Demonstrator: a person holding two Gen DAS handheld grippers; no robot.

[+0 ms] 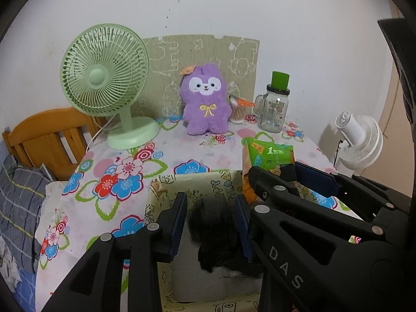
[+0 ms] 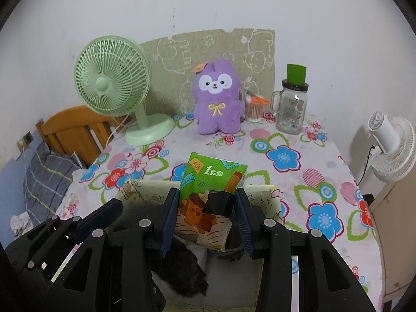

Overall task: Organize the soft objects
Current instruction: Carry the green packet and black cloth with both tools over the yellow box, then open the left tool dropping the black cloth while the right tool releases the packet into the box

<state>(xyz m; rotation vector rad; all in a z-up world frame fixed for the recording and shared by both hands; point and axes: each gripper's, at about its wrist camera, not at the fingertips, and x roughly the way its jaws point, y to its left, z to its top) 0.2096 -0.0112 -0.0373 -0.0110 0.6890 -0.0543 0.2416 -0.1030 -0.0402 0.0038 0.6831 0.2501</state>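
While both grippers hang over the patterned fabric storage box (image 1: 223,179) at the near edge of the floral-clothed table (image 1: 182,156), the step in hand looks like lowering two soft items into it. The right gripper (image 2: 205,218) is clamped on a green tissue pack (image 2: 208,195), its blue pads (image 2: 169,221) pressing both sides, with a dark scrap caught against the pack's right side. The left gripper (image 1: 212,223) stands over a black fluffy cloth (image 1: 213,236) that droops into the box; its jaws are parted around the cloth, and whether the pads grip it cannot be told. To do this well, I would sink the pack until it rests on the box floor beside the cloth, then spread the jaws fully and lift straight up so nothing snags. The purple plush toy (image 1: 205,98), upright at the far wall between the green desk fan (image 1: 104,78) and a glass mug jar (image 1: 273,109), probably goes in afterwards.
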